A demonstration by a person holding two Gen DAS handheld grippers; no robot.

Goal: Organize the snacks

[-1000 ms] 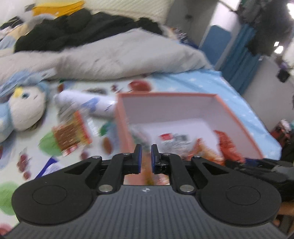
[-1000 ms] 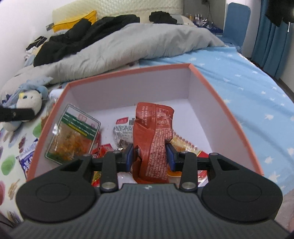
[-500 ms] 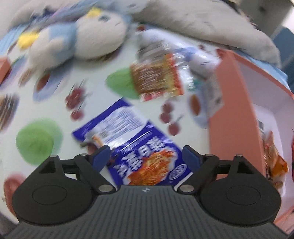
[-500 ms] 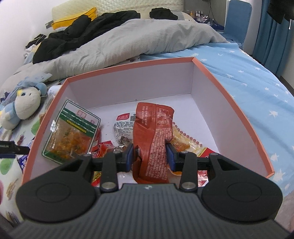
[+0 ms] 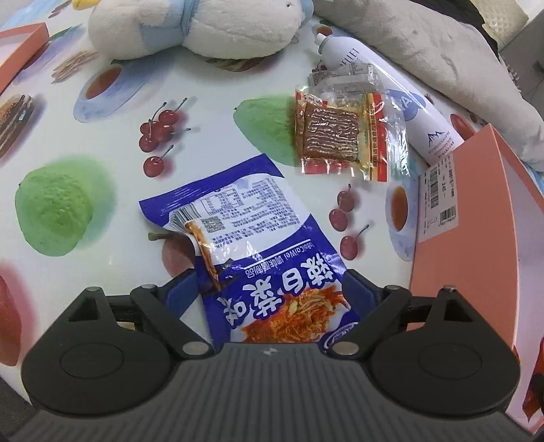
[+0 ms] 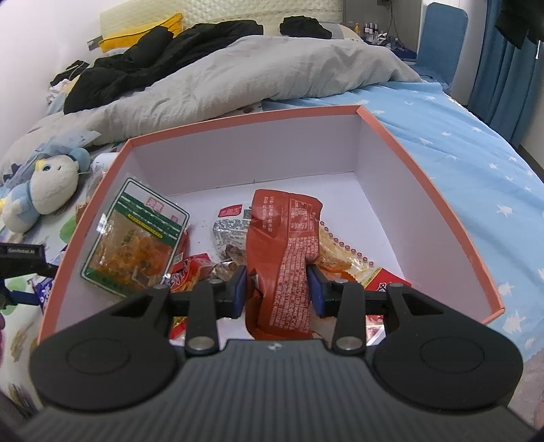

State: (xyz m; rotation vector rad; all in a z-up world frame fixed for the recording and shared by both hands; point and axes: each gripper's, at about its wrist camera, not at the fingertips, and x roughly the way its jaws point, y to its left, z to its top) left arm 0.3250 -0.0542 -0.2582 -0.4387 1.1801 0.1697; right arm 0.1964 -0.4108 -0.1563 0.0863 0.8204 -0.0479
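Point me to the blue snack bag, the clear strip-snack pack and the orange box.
blue snack bag (image 5: 248, 217), left wrist view, printed back panel.
clear strip-snack pack (image 5: 340, 132), left wrist view, brown strips.
orange box (image 6: 384, 136), right wrist view, right rim.

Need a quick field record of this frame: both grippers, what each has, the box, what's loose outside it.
left gripper: open, jaws just opened wide, astride blue snack packet, not gripping
right gripper: shut on red snack packet, over box
box: orange, open, several snacks inside
outside box: clear-wrapped brown snack, white spray bottle, plush toy
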